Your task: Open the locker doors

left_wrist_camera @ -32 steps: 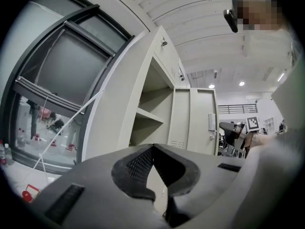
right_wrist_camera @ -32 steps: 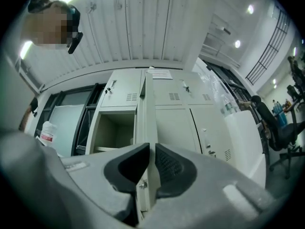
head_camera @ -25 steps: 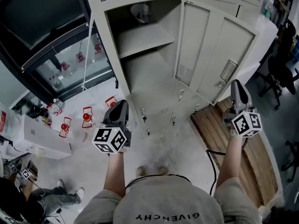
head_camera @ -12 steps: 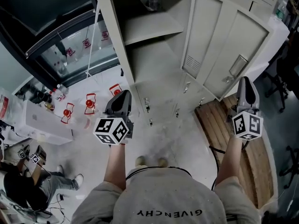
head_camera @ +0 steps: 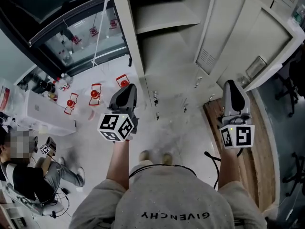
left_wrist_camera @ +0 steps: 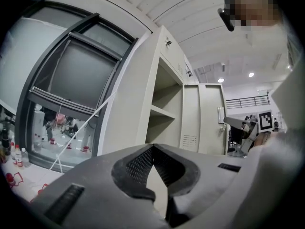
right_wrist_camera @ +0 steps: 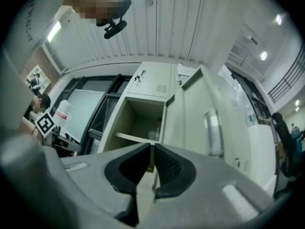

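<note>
Tongs first: my left tongs [left_wrist_camera: 152, 146] are clenched on nothing, and my right tongs [right_wrist_camera: 152, 144] likewise pinch only air. Both are held apart from the locker [head_camera: 167, 56]. Its tall door [head_camera: 224, 27] stands swung open on the right. Inside, a shelf [head_camera: 164, 15] carries a small thing [right_wrist_camera: 157, 130] I can't make out. The head view cuts off the compartment's top.

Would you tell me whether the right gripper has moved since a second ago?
Yes. Against the open door's handle, the right gripper has shifted left in the head view.
</note>
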The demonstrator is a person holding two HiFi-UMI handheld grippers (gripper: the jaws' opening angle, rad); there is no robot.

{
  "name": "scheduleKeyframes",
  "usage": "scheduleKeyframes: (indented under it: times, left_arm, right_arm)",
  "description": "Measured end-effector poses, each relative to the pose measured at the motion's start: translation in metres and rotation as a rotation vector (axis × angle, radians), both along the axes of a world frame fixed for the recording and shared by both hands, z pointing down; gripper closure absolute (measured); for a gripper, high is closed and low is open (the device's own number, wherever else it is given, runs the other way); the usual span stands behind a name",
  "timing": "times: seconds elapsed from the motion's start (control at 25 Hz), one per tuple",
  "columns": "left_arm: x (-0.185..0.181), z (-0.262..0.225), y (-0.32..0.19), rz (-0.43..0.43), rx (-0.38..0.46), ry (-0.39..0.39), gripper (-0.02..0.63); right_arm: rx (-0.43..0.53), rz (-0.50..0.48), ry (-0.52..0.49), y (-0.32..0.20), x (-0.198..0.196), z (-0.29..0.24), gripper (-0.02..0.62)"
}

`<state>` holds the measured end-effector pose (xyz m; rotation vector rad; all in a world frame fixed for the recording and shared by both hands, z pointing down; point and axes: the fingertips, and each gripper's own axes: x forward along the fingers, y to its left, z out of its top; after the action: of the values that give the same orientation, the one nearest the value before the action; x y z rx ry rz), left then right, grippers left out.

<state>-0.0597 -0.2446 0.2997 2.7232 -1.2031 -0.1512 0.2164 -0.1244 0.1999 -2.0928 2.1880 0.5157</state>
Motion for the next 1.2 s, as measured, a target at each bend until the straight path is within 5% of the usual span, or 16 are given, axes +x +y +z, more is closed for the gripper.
scheduleKeyframes:
  times: [0.32,0.64,0.96,1.2]
  left_arm:
    - [-0.018,0.053,0.002,-0.005,-0.04,-0.026,0.607]
    - [-0.027,0.129,-0.02,-0.006,-0.147,-0.032,0.607]
    - [-0.021,0.224,-0.04,0.017,-0.226,-0.032,0.607]
    - [-0.014,0.247,-0.044,0.035,-0.279,-0.007,0.607]
  right_arm:
    - [-0.272,-0.219,-0.185,-0.057,-0.075,0.124,0.558]
    - [-0.5,-0.349,-0.224,-0.107,-0.134,0.243,0.546]
    - [-0.637,-0.416,-0.253,-0.136,-0.173,0.36,0.516]
    - [-0.674,-0.426,-0.25,-0.156,-0.194,0.391,0.486]
